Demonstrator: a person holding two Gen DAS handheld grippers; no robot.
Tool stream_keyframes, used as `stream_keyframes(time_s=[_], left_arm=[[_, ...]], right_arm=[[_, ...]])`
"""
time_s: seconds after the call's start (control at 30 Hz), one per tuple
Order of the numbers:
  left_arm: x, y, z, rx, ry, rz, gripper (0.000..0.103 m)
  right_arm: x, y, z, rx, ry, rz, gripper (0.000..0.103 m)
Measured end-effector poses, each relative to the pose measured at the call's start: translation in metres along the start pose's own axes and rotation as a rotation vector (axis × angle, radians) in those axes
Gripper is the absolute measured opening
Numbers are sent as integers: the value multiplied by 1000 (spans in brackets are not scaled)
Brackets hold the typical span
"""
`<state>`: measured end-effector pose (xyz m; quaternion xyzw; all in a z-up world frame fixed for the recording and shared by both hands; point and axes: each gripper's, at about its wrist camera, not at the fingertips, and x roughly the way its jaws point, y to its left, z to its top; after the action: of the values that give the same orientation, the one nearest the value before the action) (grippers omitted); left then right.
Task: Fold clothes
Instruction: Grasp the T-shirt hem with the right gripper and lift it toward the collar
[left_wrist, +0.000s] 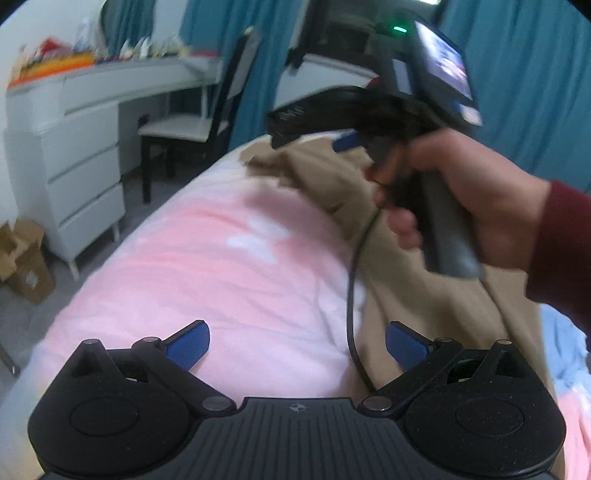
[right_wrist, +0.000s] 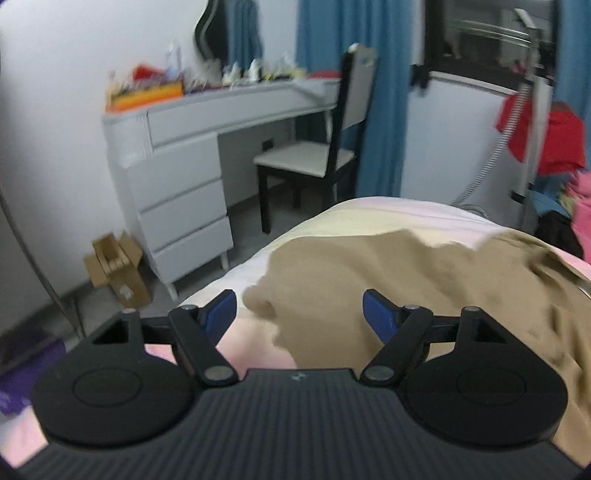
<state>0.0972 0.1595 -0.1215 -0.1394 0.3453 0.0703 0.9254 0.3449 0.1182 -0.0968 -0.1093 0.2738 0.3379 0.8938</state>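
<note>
Between our 2 blue fingers on the left gripper (left_wrist: 297, 349) we see a wide gap with nothing in it. Under that gap lies the pink blanket (left_wrist: 229, 266), and a black cable (left_wrist: 351, 302) hangs down across it. Just to the right of the gap is the tan garment (left_wrist: 417, 295), all crumpled up.

Our right gripper (right_wrist: 299, 314) has its fingers spread wide too, and they hold nothing. It hovers over the near left part of the tan garment (right_wrist: 354, 269), which lies in a loose heap on the bed. From the left wrist camera we see the right gripper (left_wrist: 325, 133) high over the far end of the garment, with the right hand (left_wrist: 469, 206) wrapped around its handle. A dark red sleeve (left_wrist: 561, 254) covers the wrist.

Past the bed we see a grey desk with drawers (right_wrist: 184, 184) and a chair with a white seat (right_wrist: 314, 158). A cardboard box (right_wrist: 118, 269) sits on the floor by the desk. Blue curtains (right_wrist: 380, 110) hang behind the chair. Far right, red clothes (right_wrist: 554, 136) hang on a rack.
</note>
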Motion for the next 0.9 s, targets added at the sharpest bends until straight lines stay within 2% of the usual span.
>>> stream_keyframes(time_s=[0.1,0.2,0.27,0.33,0.37,0.47,0.6,0.73,0.83,0.9], left_arm=[[2,4,2,-37,-10,11,102],[5,4,0,-46,-16,27,102],[9,4,-1,-49,-7,40,102],[10,1,-4,-47,-2,51,102],[10,0,-4,-42,-2,57,102],[10,-5,-4,-31,-5,69,102],[2,-6,-4,-42,-46,47,102],[-19,-8,-4,-101,-151,-18,102],[-25,-17,-4,-86,-175,-21,102],[-21,-24,-5,-36,-149,11,102]], right_arm=[[32,18,12,-70,-1,-16,73],[69,31,20,-140,51,-73,71],[83,38,19,-181,59,-135,54],[88,43,16,-229,51,-183,14],[89,42,13,-243,53,-198,7],[82,32,15,-245,42,-243,2],[36,-1,34,-152,-87,-262,3],[-10,-53,48,3,-177,-275,3],[-20,-79,48,79,-144,-233,3],[-20,-83,43,90,-101,-186,5]])
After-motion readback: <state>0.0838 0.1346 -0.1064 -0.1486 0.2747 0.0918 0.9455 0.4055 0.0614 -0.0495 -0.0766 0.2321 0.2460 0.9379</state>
